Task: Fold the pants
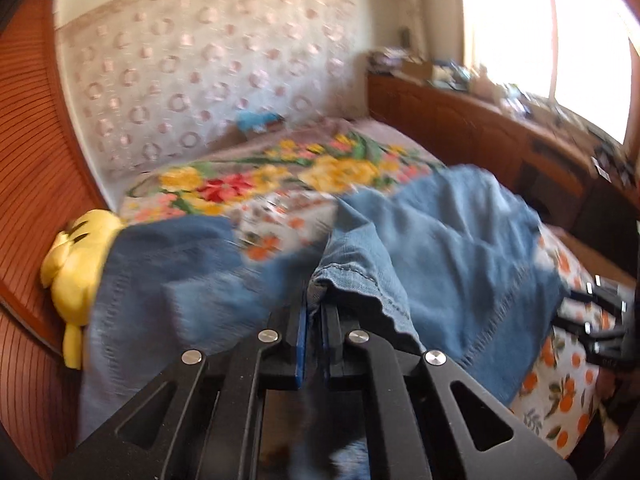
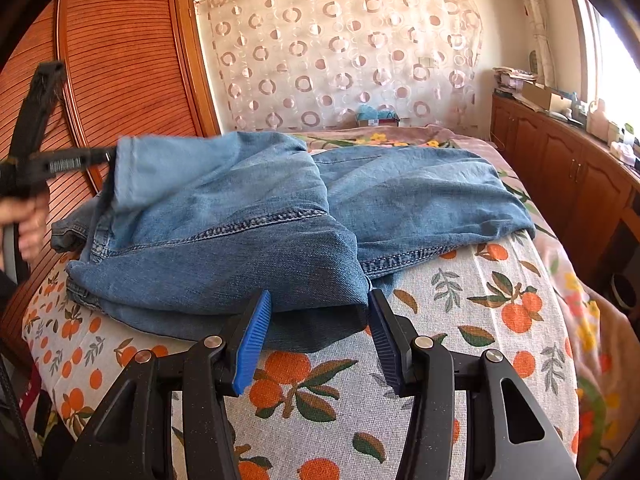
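Observation:
Blue denim pants (image 2: 400, 196) lie across a bed. My left gripper (image 1: 316, 312) is shut on a stitched hem of one leg (image 1: 348, 276). In the right wrist view that left gripper (image 2: 108, 158), held by a hand (image 2: 30, 224), keeps the pale leg end (image 2: 168, 168) lifted over the rest of the pants. My right gripper (image 2: 318, 312) is open low at the near fold of the pants, a blue pad (image 2: 252, 340) on either side of the denim edge, which lies flat and unpinched. The right gripper (image 1: 596, 316) also shows at the right edge of the left wrist view.
An orange-print sheet (image 2: 460, 312) covers the near bed, with a floral blanket (image 1: 280, 176) behind it. A yellow plush toy (image 1: 76, 264) lies at the left beside a wooden slatted wardrobe (image 2: 120, 60). A cluttered wooden cabinet (image 2: 560, 160) runs along the right under the window.

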Demonstrator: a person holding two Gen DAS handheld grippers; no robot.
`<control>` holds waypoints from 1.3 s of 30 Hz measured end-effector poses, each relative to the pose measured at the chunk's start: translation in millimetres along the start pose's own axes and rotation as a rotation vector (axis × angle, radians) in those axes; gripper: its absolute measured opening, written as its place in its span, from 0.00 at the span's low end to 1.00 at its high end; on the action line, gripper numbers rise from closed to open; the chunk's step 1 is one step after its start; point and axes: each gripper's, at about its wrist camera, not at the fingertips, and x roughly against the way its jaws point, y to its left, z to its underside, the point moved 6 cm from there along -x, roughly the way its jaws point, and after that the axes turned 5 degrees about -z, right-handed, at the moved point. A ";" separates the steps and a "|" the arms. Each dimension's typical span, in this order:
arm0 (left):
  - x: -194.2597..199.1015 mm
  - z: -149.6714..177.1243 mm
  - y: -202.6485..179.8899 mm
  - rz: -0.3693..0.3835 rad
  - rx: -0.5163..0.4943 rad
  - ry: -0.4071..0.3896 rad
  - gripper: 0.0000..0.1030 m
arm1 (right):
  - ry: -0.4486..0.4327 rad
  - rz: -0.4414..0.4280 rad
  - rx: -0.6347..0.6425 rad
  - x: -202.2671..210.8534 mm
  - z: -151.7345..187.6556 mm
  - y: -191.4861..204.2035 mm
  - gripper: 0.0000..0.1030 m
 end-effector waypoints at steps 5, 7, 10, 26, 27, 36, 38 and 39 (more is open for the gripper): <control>-0.8 -13.3 46.8 -0.048 0.066 -0.006 0.06 | 0.001 0.000 0.001 -0.2 -0.2 -0.1 0.50; -8.1 -13.3 61.0 -0.067 0.080 0.015 0.06 | 0.001 0.000 0.000 -0.3 -0.3 -0.3 0.50; -22.3 -3.0 69.5 -0.084 0.083 0.074 0.12 | 0.003 -0.001 0.000 -0.4 -0.2 -0.1 0.50; 12.2 56.2 64.3 -0.030 0.194 0.041 0.37 | -0.016 -0.009 0.009 2.4 -1.1 4.4 0.50; 16.6 62.7 57.0 -0.019 0.192 0.039 0.37 | -0.012 -0.011 0.014 2.5 -1.0 4.8 0.50; 26.2 103.6 -2.4 0.074 0.149 0.062 0.37 | -0.033 -0.028 0.030 15.0 -32.9 -4.6 0.50; 23.6 110.3 -11.9 0.073 0.134 0.074 0.37 | -0.016 -0.049 0.016 7.4 -42.1 -6.6 0.50; 20.0 114.3 -16.0 0.073 0.129 0.086 0.37 | -0.001 -0.062 0.009 1.1 -46.2 -7.3 0.50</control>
